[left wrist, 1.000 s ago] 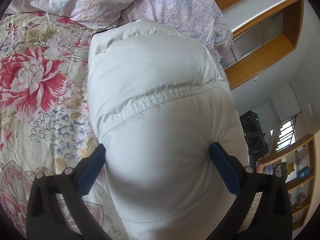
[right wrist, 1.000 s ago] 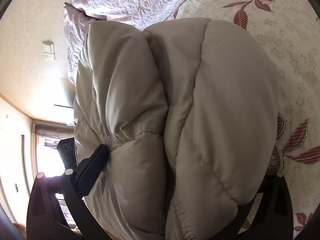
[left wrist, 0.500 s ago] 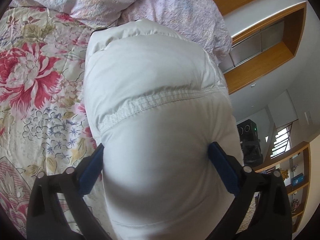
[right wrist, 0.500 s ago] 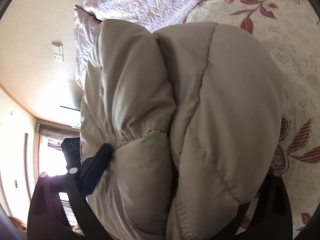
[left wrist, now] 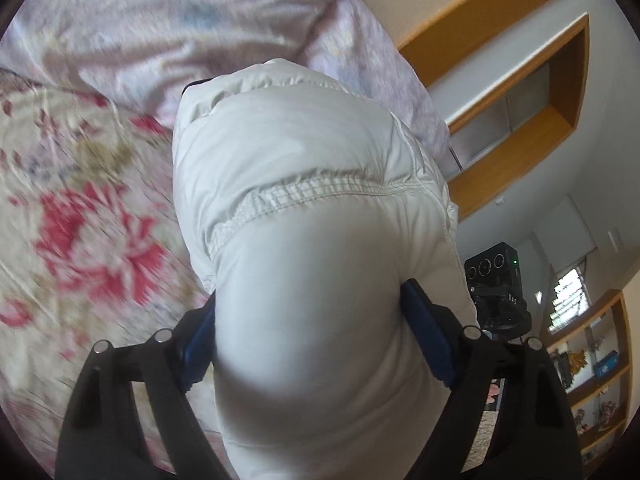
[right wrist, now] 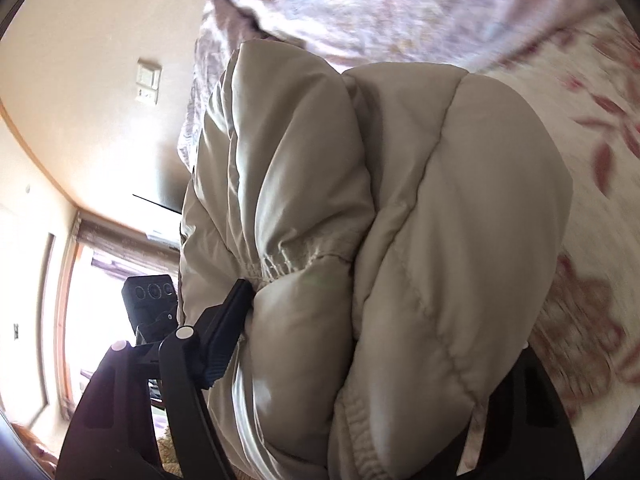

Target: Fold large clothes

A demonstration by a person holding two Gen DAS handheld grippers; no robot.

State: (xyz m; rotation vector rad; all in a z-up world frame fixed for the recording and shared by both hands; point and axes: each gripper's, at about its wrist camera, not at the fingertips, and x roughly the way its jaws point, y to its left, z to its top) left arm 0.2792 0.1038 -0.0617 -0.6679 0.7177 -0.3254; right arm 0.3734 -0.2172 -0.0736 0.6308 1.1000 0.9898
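Observation:
A puffy white quilted jacket (left wrist: 304, 208) fills the middle of the left wrist view, held above a floral bedspread (left wrist: 80, 216). My left gripper (left wrist: 308, 320) is shut on a thick padded fold of it, blue pads pressed into both sides. In the right wrist view the same jacket (right wrist: 400, 220) looks beige and bunched. My right gripper (right wrist: 372, 320) is shut on another thick fold; its left finger (right wrist: 224, 332) shows, the right finger is hidden behind the fabric.
A lilac patterned duvet (left wrist: 180, 28) lies bunched at the head of the bed, also in the right wrist view (right wrist: 400, 4). A black camera on a stand (left wrist: 496, 280) is beside the bed. Wooden shelves (left wrist: 592, 364) and walls lie beyond.
Both grippers have moved with the jacket toward the duvet end of the bed; the bedspread is now motion-blurred. The left jaws have closed in further on the fold.

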